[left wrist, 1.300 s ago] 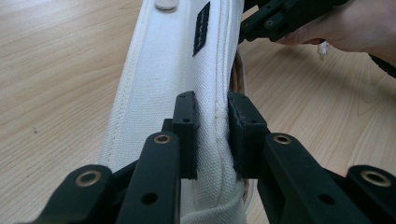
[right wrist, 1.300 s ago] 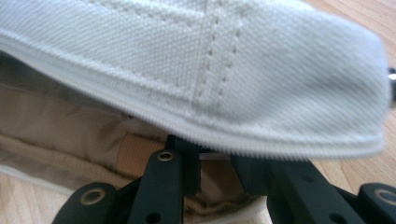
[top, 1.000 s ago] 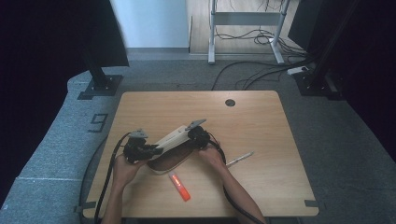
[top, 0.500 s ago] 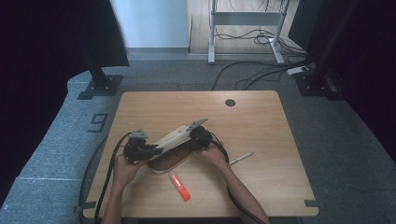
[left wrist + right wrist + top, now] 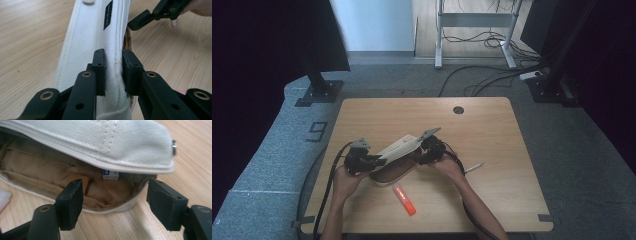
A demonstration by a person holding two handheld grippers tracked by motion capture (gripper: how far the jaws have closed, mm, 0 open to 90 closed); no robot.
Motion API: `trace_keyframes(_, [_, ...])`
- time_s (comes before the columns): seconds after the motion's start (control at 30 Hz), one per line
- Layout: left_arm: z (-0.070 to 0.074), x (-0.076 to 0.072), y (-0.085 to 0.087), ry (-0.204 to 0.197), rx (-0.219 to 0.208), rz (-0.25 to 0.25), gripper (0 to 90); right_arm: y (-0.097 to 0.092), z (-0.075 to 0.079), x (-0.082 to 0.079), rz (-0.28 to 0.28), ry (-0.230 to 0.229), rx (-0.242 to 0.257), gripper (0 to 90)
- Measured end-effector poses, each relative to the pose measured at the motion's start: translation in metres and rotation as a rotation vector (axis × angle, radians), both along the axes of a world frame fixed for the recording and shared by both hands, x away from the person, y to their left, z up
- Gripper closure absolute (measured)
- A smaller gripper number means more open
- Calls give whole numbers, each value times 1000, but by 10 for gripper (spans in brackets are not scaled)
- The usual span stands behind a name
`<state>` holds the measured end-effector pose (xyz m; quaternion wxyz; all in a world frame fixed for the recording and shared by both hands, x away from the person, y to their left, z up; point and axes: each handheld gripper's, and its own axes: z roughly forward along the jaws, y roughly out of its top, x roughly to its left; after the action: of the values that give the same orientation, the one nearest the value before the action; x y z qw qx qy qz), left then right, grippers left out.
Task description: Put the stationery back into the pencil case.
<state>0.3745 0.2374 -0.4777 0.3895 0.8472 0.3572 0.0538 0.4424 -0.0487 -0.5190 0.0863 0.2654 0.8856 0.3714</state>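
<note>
Wooden tabletop lies under everything I am working over. Between my left gripper's pads the white canvas flap of the pouch is pinched tight and held raised. My right gripper has just been opening: its jaws stand wide, nothing between them, the pouch's tan lining just beyond their tips. An orange marker lies near.

The white canvas pouch is laid mid-table; the orange marker is placed before it, the pale pen right.
</note>
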Motion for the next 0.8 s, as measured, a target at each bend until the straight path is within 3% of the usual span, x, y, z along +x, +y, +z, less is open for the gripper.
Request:
trace_keyframes(0.33, [0,0,0,3,1,-4,738,-24,7,-4,-16,-2,27,256])
trace_keyframes(0.8, [0,0,1,8,-3,-6,738,-65,9,-12,-53,13,27,222])
